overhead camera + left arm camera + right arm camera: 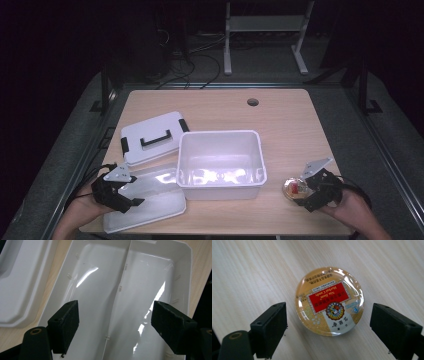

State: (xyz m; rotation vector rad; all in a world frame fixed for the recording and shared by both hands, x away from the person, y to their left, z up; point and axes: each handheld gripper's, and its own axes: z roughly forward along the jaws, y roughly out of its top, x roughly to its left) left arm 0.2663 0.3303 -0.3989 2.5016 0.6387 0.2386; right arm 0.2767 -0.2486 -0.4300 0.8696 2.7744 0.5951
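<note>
- Where the light wooden tabletop (290, 125) meets its near right corner, a round herbal candy tin (295, 189) lies flat, its gold lid with a red label facing up.
- The right hand-held gripper (309, 192) hangs just over the tin with its jaws spread wide, one to each side of the tin and neither touching it, as the right gripper view shows (329, 301).
- The left hand-held gripper (131, 192) is at the near left, jaws likewise spread and gripping nothing, above a shallow white divided tray (140, 277) with a ridge down its middle.
- A deep white plastic bin (220, 162) stands at the centre, open at the top.
- A white lid with a black handle and black latches (152, 137) lies behind the tray, just left of the bin.
</note>
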